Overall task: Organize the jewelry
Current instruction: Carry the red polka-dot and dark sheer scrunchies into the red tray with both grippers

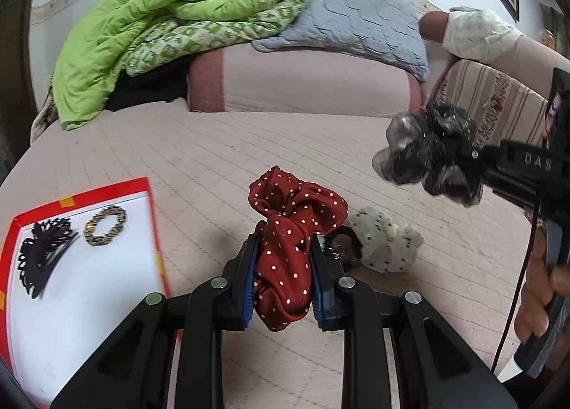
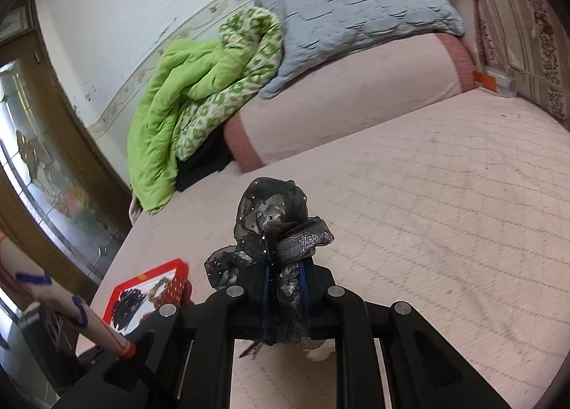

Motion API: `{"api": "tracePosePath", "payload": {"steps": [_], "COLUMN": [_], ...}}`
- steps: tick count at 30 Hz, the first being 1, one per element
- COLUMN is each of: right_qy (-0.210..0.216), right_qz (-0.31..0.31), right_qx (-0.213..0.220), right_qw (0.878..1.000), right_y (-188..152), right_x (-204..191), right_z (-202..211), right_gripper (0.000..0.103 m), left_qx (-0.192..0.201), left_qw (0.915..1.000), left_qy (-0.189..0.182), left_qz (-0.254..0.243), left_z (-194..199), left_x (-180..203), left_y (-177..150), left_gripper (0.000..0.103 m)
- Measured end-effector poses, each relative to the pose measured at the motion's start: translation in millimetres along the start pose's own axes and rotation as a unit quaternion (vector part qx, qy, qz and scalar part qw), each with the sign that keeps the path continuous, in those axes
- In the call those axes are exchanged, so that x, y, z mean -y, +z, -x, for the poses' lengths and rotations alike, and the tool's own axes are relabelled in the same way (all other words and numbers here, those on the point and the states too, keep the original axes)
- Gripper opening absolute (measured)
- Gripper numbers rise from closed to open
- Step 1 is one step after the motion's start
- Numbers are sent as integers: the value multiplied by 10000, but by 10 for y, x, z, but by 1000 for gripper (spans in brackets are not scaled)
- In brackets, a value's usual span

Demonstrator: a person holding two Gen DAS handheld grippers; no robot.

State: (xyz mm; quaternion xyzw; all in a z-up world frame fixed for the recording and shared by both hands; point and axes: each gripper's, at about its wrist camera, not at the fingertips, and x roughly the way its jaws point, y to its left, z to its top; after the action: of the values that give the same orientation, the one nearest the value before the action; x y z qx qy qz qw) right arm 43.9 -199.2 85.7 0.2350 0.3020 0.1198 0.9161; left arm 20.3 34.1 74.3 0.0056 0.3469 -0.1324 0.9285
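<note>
Bright, even daylight, soft shadows only. Heavy fisheye warp w/ dark vignette at corners. Slight motion blur on black scrunchie (image 1: 431, 149).

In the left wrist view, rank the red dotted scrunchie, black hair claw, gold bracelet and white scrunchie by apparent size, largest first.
1. Red dotted scrunchie, though it is nearest the camera, so that inflates it.
2. Black hair claw and white scrunchie look alike; no ranking, and the latter is partly hidden.
3. Gold bracelet, clearly smallest.
</note>
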Motion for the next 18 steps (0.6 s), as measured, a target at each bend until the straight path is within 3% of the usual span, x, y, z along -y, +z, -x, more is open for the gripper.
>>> {"api": "tracePosePath", "payload": {"steps": [18], "right_qy": [341], "right_qz": [313], "right_qx": [-266], "right_qw": [9986], "right_y": [-143], "right_x": [-590], "right_z": [-393], "right_gripper": [15], "left_qx": [149], "left_qw": [9983], "left_qy": [444], "left_qz": [352], "left_z": [226], "left_x": [-634], "left_y": [18], "left_gripper": [24]}}
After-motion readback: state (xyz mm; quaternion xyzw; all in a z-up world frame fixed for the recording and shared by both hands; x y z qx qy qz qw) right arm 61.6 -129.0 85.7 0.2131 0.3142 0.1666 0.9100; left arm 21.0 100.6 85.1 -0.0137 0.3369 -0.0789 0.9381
